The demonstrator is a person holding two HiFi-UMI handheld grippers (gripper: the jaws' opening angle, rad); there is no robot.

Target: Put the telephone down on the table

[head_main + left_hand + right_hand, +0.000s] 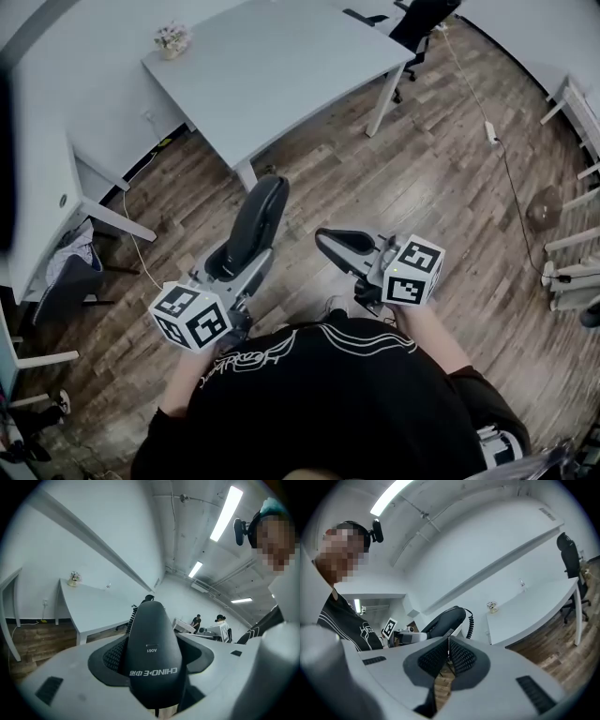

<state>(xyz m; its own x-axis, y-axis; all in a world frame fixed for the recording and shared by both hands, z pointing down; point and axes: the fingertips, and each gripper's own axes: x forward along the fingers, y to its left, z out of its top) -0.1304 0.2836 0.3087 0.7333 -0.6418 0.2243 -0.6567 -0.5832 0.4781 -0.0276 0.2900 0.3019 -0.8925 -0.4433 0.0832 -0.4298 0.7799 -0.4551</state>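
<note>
A black telephone handset [255, 223] stands tilted up over the wooden floor, with my left gripper [234, 274] shut on its lower part. In the left gripper view the handset [152, 653] fills the gap between the jaws, and the pads [108, 657] press on its sides. My right gripper [325, 242] hangs beside it to the right, shut with nothing held; its pads [459, 657] meet at the tip. From there the handset [446, 619] and its coiled cord [471, 624] show at left. The pale grey table [281, 66] lies ahead.
A small flower pot [172, 39] stands at the table's far left corner. A black office chair [417, 23] is behind the table. Another desk [37, 187] with a bag beneath is at left. A power strip [489, 131] and cable lie on the floor at right.
</note>
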